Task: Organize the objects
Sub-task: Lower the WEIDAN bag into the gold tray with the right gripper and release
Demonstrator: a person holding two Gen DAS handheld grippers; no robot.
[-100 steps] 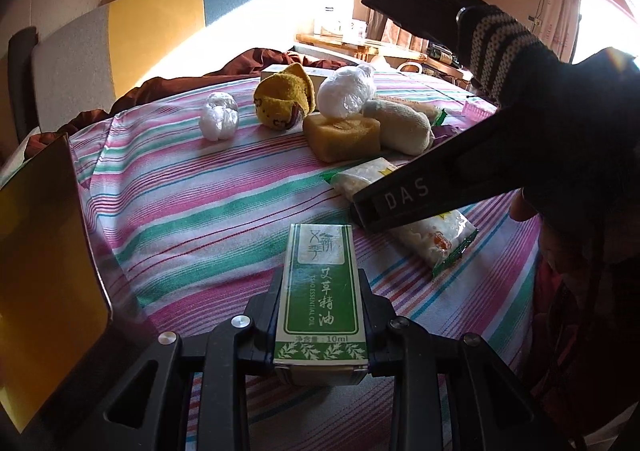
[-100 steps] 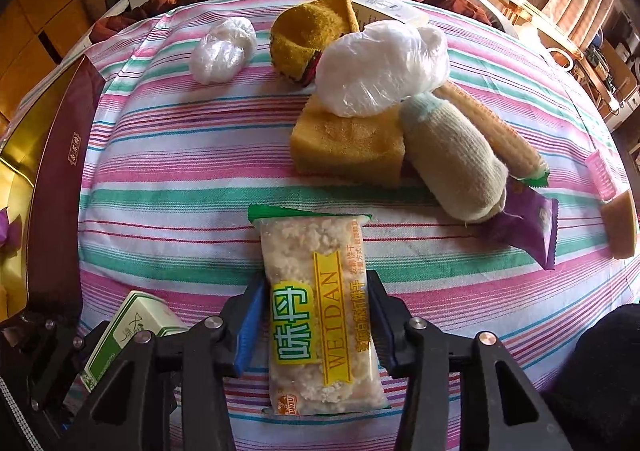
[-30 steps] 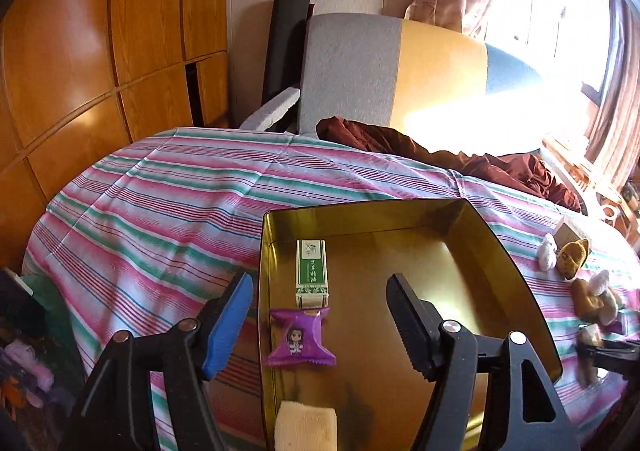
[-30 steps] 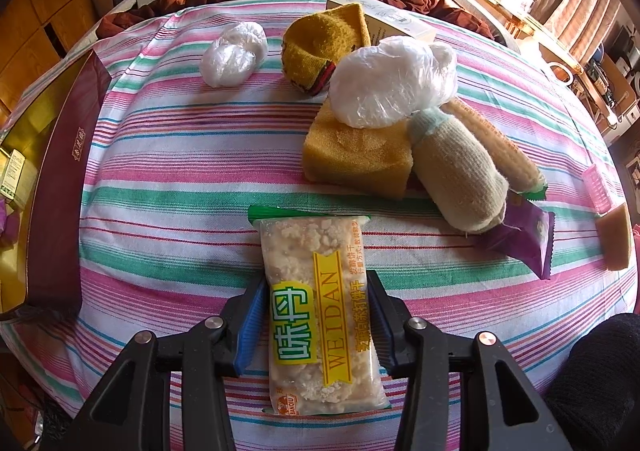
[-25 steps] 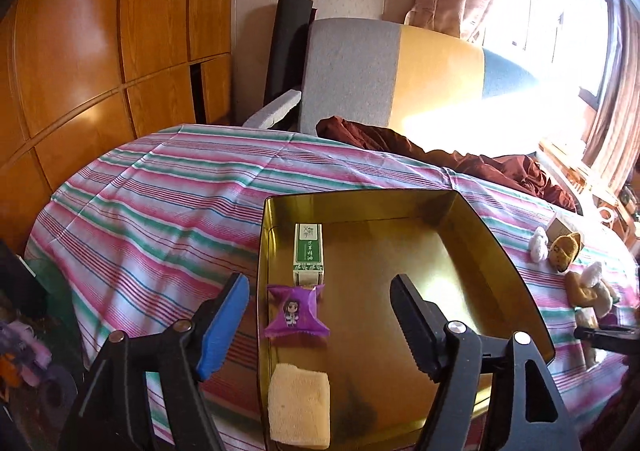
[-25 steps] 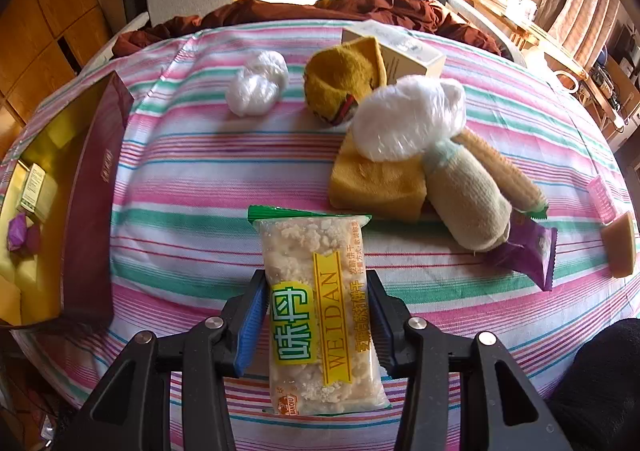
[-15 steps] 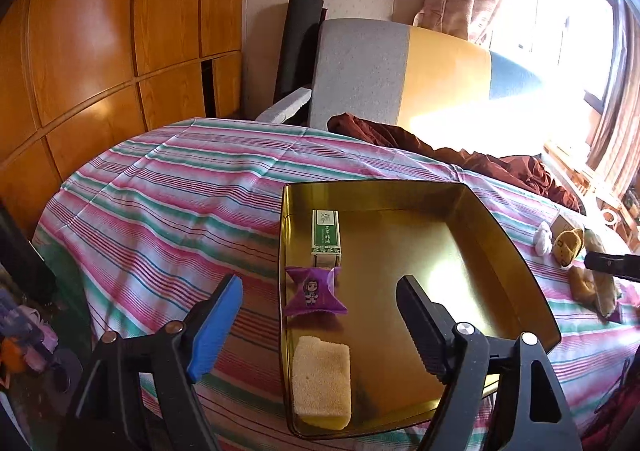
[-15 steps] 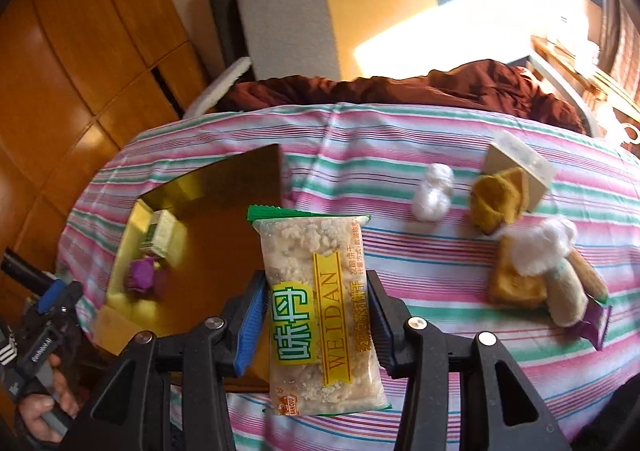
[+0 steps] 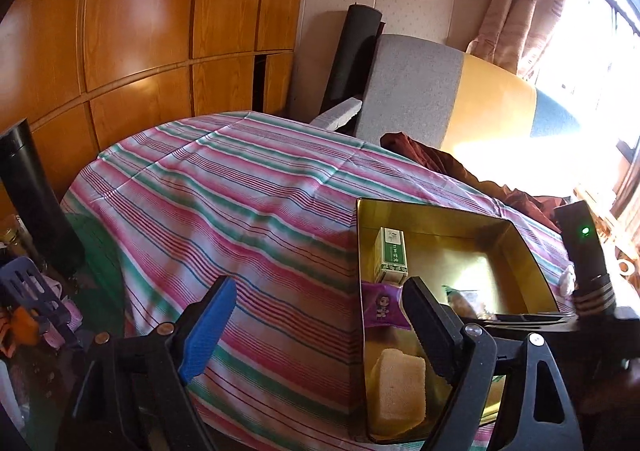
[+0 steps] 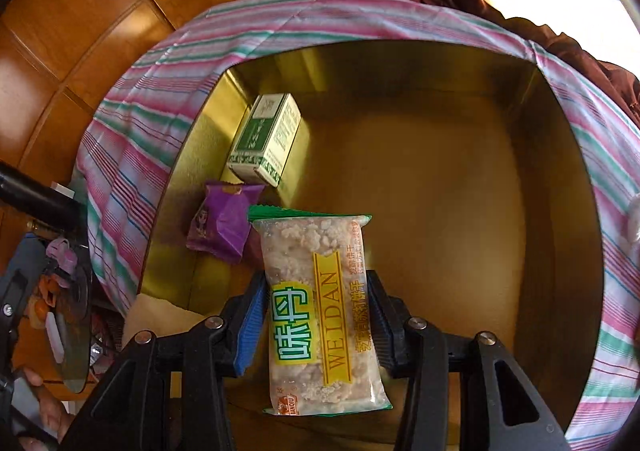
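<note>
My right gripper (image 10: 316,311) is shut on a clear snack packet (image 10: 316,251) with yellow and green print, held over the gold tin tray (image 10: 560,211). A green-and-white box (image 10: 266,139), a purple sweet packet (image 10: 222,223) and a yellow sponge (image 9: 400,387) lie along the tray's left side. In the left wrist view my left gripper (image 9: 320,327) hangs over the striped cloth beside the tray (image 9: 532,263). Its jaws are opening with nothing between them. The right gripper (image 9: 480,317) comes in from the right with the packet (image 9: 464,299).
A striped tablecloth (image 9: 240,191) covers the round table. A black flask (image 9: 36,203) and a blue basket (image 9: 24,291) stand off the table's left edge. Behind are a grey-and-yellow armchair (image 9: 420,99), a brown cloth (image 9: 440,163) and a wooden panel wall (image 9: 140,31).
The right gripper carried the snack packet from the pile of objects across the table to above the tray. The left gripper slid left off the tray and its jaws widened.
</note>
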